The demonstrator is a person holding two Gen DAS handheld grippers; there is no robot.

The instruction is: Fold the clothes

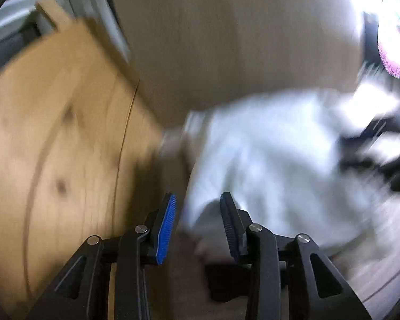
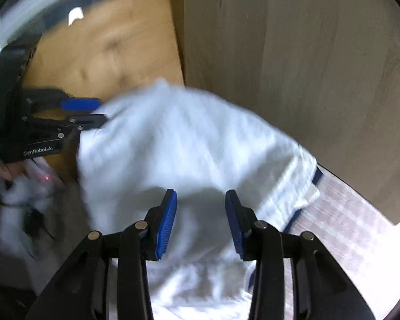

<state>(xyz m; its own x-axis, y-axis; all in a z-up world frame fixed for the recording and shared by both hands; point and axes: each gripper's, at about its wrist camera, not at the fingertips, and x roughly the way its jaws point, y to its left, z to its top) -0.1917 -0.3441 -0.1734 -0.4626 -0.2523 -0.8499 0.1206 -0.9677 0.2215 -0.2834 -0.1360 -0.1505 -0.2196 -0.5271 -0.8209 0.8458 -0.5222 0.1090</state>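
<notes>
Left gripper (image 1: 198,200): jaws apart, nothing between the blue pads (image 1: 167,229), poised over the orange-brown wooden surface (image 1: 53,133) at the edge of the white garment (image 2: 178,144). The garment lies crumpled, partly on that surface, beside a paler wooden panel (image 2: 306,66). Right gripper (image 2: 201,197): jaws apart, empty, above the cloth.

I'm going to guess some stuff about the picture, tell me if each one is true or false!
1. The cloth is white. True.
2. The right gripper is squeezed shut. False: its jaws stand apart, open.
3. The gripper pads are red. False: they are blue.
4. The left gripper is open. True.
5. The cloth is neatly folded flat. False: it is bunched and rumpled.
</notes>
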